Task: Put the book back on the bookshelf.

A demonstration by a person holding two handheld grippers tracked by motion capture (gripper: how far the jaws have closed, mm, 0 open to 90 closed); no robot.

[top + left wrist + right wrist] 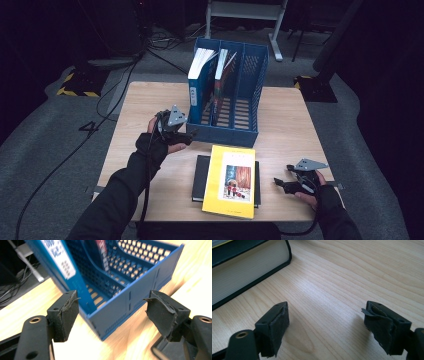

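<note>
The yellow book (pixel 229 181) lies on a black book (pixel 200 176) near the table's (pixel 145 100) front edge, between both gaping, empty grippers (pixel 189 134) (pixel 281 183). Likely light, floppy, slick-covered; pinch its right edge.

A blue perforated plastic file rack (pixel 235 107) with three compartments is carried at the far middle of the light wooden bench (pixel 295 125), while a thick black hardcover book (pixel 199 176), topped by something else, is laid flat near the front edge.
</note>
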